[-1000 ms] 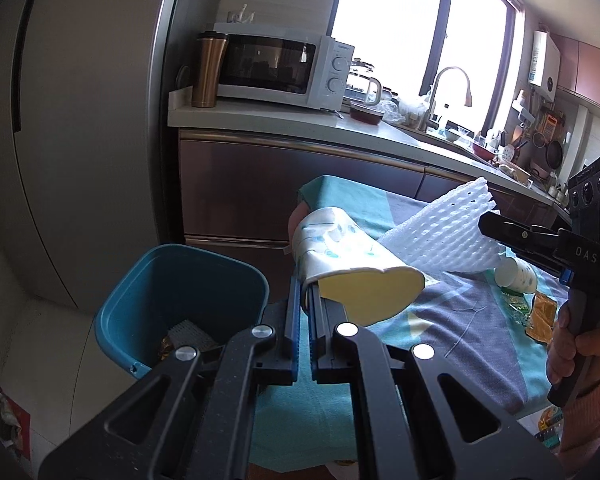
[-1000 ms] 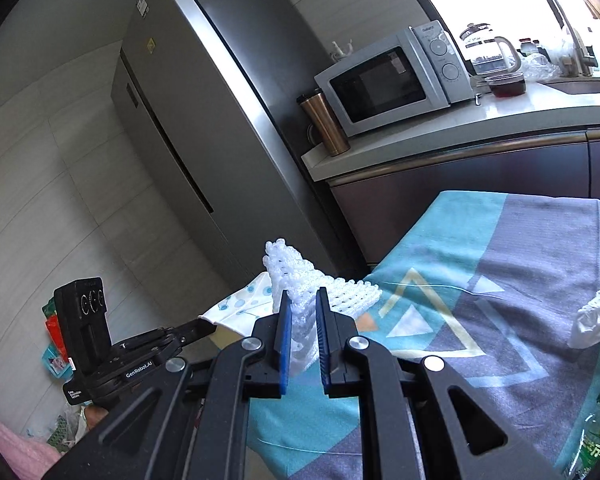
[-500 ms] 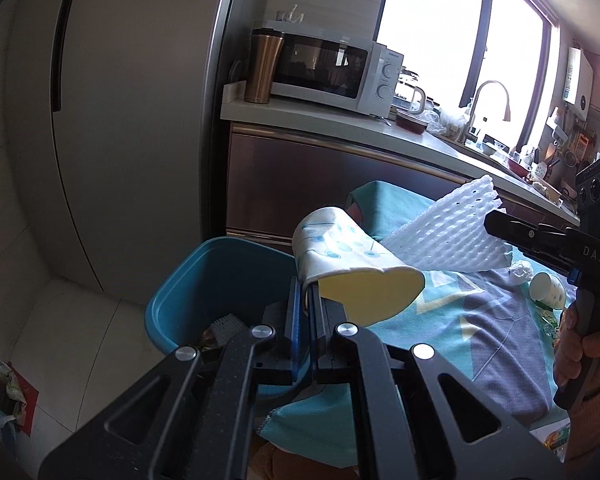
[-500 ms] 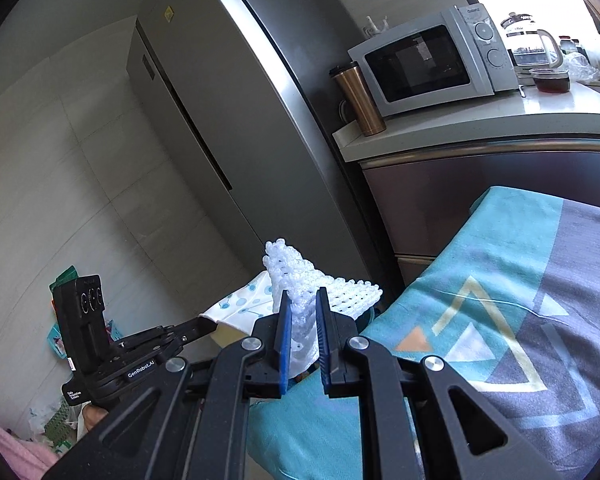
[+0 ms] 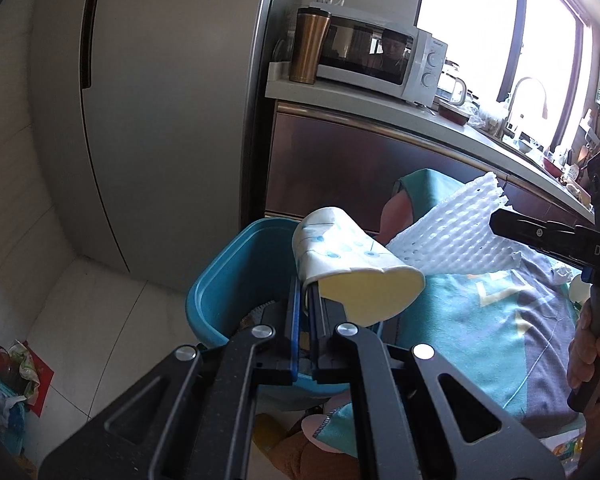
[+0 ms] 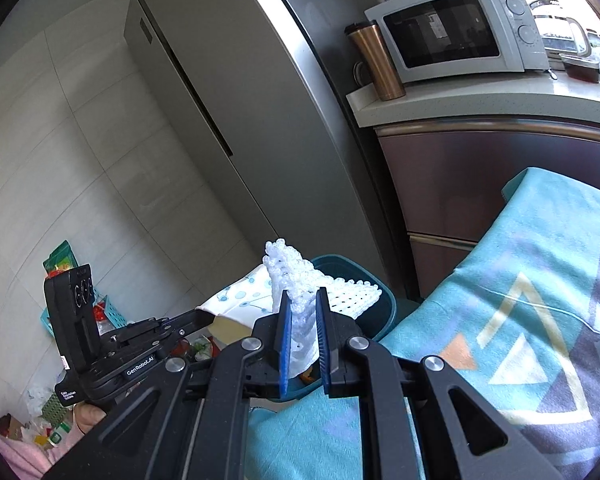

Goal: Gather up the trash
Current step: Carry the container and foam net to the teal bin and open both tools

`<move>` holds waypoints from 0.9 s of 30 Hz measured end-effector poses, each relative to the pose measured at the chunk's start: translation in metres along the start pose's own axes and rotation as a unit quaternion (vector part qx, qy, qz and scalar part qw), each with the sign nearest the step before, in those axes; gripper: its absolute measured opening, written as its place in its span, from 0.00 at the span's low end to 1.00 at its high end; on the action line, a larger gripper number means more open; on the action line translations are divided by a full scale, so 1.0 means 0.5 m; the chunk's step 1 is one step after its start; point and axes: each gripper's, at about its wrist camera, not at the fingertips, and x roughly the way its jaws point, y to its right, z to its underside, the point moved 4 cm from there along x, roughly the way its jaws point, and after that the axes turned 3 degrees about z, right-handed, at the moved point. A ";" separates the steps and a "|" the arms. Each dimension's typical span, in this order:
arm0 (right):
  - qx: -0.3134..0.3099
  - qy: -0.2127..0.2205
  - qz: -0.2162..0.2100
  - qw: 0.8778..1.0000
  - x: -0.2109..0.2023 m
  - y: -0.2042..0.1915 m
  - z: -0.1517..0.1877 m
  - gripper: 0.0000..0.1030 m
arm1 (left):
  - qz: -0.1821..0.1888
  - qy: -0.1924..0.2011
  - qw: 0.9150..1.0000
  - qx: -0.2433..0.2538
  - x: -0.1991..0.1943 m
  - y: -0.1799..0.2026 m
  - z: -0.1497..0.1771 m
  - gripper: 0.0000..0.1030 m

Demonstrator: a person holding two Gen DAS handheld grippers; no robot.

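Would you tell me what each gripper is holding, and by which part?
The left gripper pinches a squashed paper cup by its rim; the right gripper clamps white foam netting at one bunched end.

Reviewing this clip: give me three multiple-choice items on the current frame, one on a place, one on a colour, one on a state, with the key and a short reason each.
1. Where does the copper tumbler stand?
A. on the counter beside the microwave
B. inside the bin
C. on the floor

2. What colour is the bin?
A. red
B. teal blue
C. white

3. What is the right gripper doing?
A. hanging open and empty
B. shut on the foam net
C. shut on the tumbler

Key:
1 A: copper tumbler stands by the microwave.
2 B: bin walls are teal.
3 B: right gripper pinches the foam net.
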 end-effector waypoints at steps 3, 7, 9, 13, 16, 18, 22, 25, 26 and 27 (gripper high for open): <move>-0.002 -0.011 0.004 1.000 0.025 -0.005 -0.002 0.10 | -0.007 -0.007 1.000 -0.005 0.014 -0.013 0.005 0.04; -0.007 -0.026 0.010 1.000 0.055 -0.010 0.000 0.10 | -0.016 -0.016 1.000 -0.009 0.035 -0.026 0.011 0.04; -0.007 -0.032 0.013 0.999 0.067 -0.010 0.001 0.10 | -0.018 -0.021 1.000 -0.012 0.047 -0.032 0.014 0.04; -0.010 -0.046 0.022 0.999 0.094 -0.007 0.002 0.11 | -0.028 -0.034 0.999 -0.016 0.073 -0.042 0.020 0.04; -0.014 -0.057 0.029 0.998 0.117 -0.005 0.001 0.11 | -0.032 -0.043 0.998 -0.021 0.094 -0.049 0.026 0.04; -0.015 -0.064 0.031 0.997 0.132 -0.004 0.002 0.11 | -0.035 -0.048 0.998 -0.023 0.107 -0.052 0.031 0.04; -0.015 -0.079 0.036 0.996 0.162 -0.002 0.006 0.12 | -0.038 -0.057 0.997 -0.021 0.132 -0.053 0.037 0.04; -0.016 -0.089 0.040 0.995 0.182 -0.003 0.009 0.12 | -0.043 -0.063 0.997 -0.019 0.151 -0.051 0.040 0.04; -0.016 -0.093 0.040 0.995 0.188 -0.005 0.011 0.12 | -0.044 -0.064 0.997 -0.018 0.156 -0.050 0.040 0.04; -0.017 -0.097 0.040 0.994 0.193 -0.006 0.013 0.13 | -0.046 -0.065 0.997 -0.018 0.161 -0.049 0.041 0.04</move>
